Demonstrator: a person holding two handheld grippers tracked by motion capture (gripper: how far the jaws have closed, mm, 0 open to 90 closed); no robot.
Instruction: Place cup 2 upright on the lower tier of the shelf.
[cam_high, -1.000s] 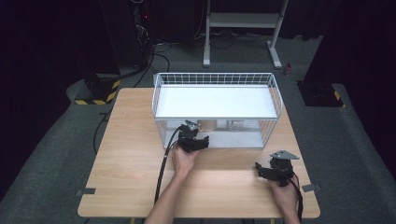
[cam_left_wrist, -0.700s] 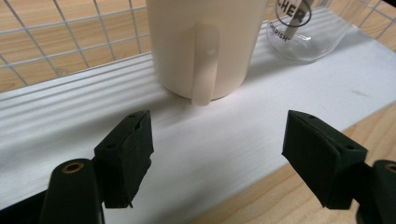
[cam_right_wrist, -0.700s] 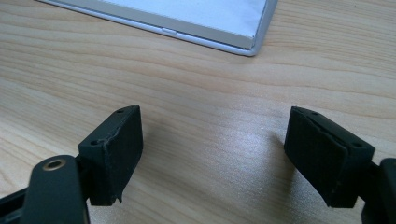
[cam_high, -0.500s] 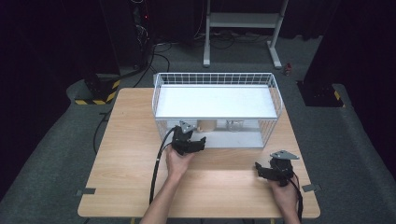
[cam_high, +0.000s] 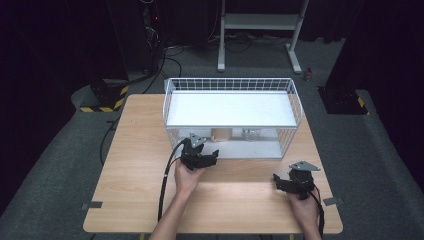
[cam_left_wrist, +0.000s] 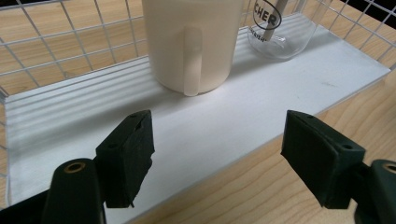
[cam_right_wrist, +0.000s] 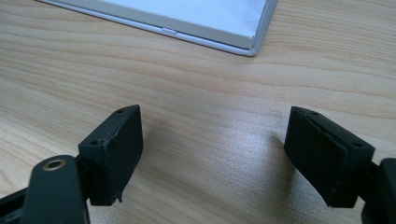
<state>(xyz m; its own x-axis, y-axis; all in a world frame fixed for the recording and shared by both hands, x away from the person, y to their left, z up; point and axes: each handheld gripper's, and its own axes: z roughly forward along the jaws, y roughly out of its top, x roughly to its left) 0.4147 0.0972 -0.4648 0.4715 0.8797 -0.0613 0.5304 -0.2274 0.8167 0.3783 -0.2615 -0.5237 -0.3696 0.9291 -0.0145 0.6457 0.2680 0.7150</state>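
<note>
Since a second ago, left claw (cam_high: 212, 156) pulled back nearer from the wire rack (cam_high: 295, 102); its jaws gape empty. Smooth cream mug (cam_left_wrist: 191, 44) stands on the rack's white lower shelf (cam_left_wrist: 261, 93), left of a glass jar (cam_left_wrist: 280, 28). Right claw (cam_high: 278, 181) hovers open above the wooden table (cam_high: 135, 150).

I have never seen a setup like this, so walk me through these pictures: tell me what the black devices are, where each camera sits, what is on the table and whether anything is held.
No robot here: a person holds a hand-held gripper in each hand. The high view looks down on the wooden table; the left gripper is by the open front of a white wire shelf rack, the right gripper over bare wood near the table's right edge.

The other two pictures come from cameras riding on the grippers, looking along their black jaws. In the left gripper view the jaws stand open before the rack's lower shelf, where a cream mug stands with its handle toward the camera, beside a clear glass jar with printed lettering. In the right gripper view the jaws stand open above the tabletop. Neither gripper holds anything.
</note>
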